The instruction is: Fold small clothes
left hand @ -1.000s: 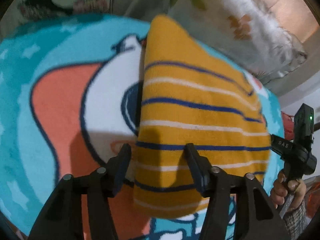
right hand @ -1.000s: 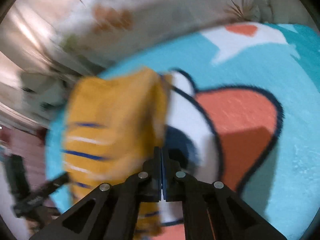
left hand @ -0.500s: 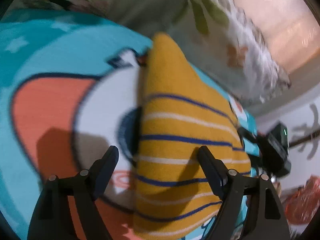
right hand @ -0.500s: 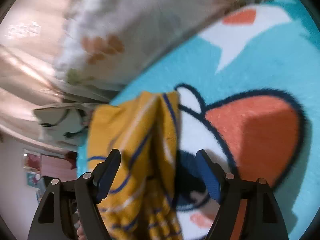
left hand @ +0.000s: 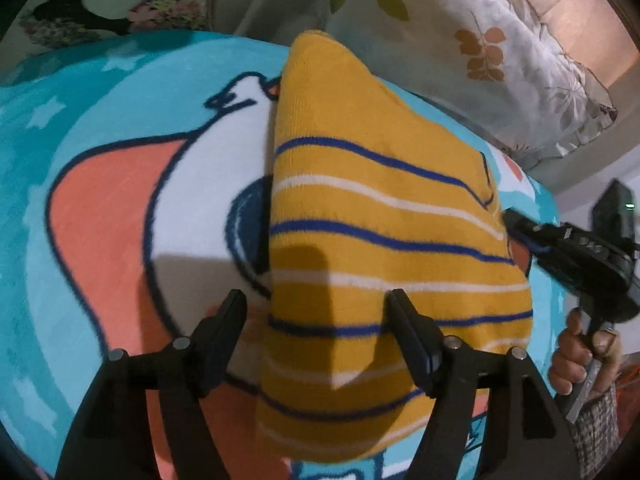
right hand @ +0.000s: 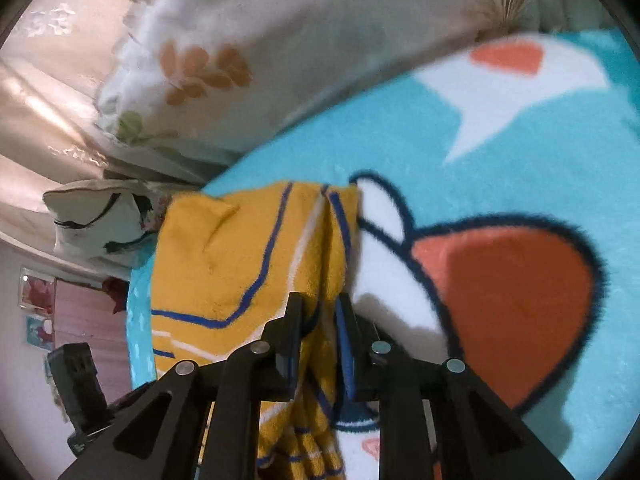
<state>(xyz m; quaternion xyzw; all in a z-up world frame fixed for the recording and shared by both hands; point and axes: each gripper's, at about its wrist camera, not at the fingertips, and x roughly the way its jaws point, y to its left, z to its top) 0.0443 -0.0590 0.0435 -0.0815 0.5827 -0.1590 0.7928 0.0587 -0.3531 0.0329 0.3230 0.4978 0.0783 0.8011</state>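
A small yellow sweater with blue and white stripes (left hand: 380, 220) lies folded on a turquoise cartoon blanket (left hand: 120, 128). My left gripper (left hand: 316, 316) is open, hovering just above the sweater's near left edge, touching nothing. In the right wrist view the sweater (right hand: 240, 256) has a bunched edge running between the fingers of my right gripper (right hand: 320, 312), which is closed on that edge. The right gripper also shows in the left wrist view (left hand: 520, 228), at the sweater's right edge, with the hand below it.
A white pillow with leaf print (left hand: 500, 40) lies along the blanket's far side, also seen in the right wrist view (right hand: 240, 60). A second patterned cushion (right hand: 100, 216) sits beyond the sweater. A wall with pictures (right hand: 36, 300) is at the far left.
My right gripper opened half a second ago and has now closed on the sweater's edge. My left gripper stayed open and shifted slightly over the sweater.
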